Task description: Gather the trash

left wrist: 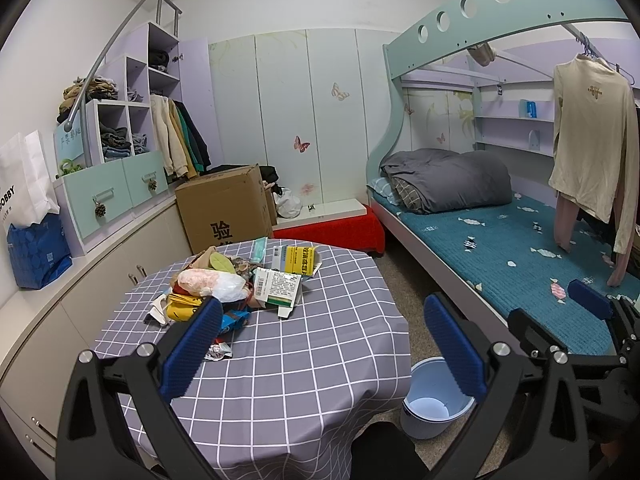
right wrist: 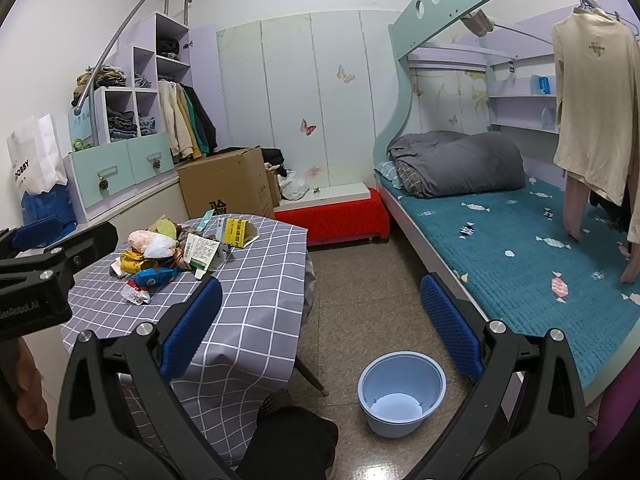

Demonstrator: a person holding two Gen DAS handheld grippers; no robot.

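Note:
A pile of trash (left wrist: 224,284) lies on the far left part of a table with a grey checked cloth (left wrist: 304,360): medicine boxes (left wrist: 280,286), a yellow box (left wrist: 300,265), plastic bags, wrappers and a small crumpled wrapper (left wrist: 218,350). The pile also shows in the right wrist view (right wrist: 176,250). A light blue bin (right wrist: 401,394) stands empty on the floor right of the table; it also shows in the left wrist view (left wrist: 434,398). My left gripper (left wrist: 324,344) is open and empty above the table, short of the pile. My right gripper (right wrist: 320,328) is open and empty over the floor, above the bin.
A bed with a teal cover (right wrist: 520,260) runs along the right. A cardboard box (left wrist: 224,208) and a red bench (left wrist: 332,230) stand behind the table. White cabinets (left wrist: 80,280) and shelves line the left wall. Shirts hang at right (left wrist: 592,136).

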